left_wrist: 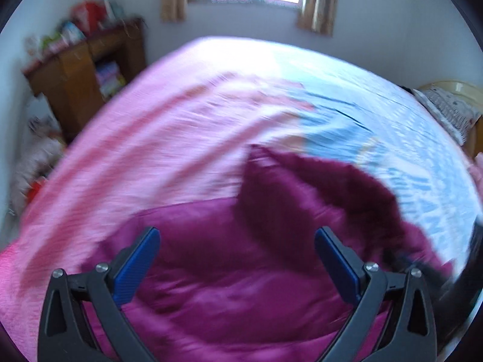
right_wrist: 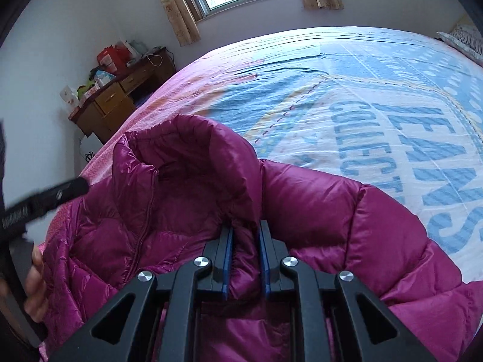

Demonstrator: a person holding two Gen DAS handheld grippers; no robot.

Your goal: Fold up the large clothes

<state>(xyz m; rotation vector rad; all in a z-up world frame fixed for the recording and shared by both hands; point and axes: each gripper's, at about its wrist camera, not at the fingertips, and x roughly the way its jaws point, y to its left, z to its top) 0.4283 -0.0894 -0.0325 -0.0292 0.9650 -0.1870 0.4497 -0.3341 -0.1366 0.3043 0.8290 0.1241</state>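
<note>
Nearest, the right tongs (right_wrist: 244,253) are clamped on a fold of the magenta puffer jacket (right_wrist: 317,211) just below its collar (right_wrist: 181,141); the left tongs (left_wrist: 237,262) hover spread wide and empty above it. The jacket probably handles light, soft and springy, its glossy shell slippery, so seams or the collar edge look like the safest holds. It lies rumpled on the near side of the bed (right_wrist: 347,90), quilted, zipped, collar upright. Farther off, a wooden desk (right_wrist: 114,102) stands by the wall.
</note>
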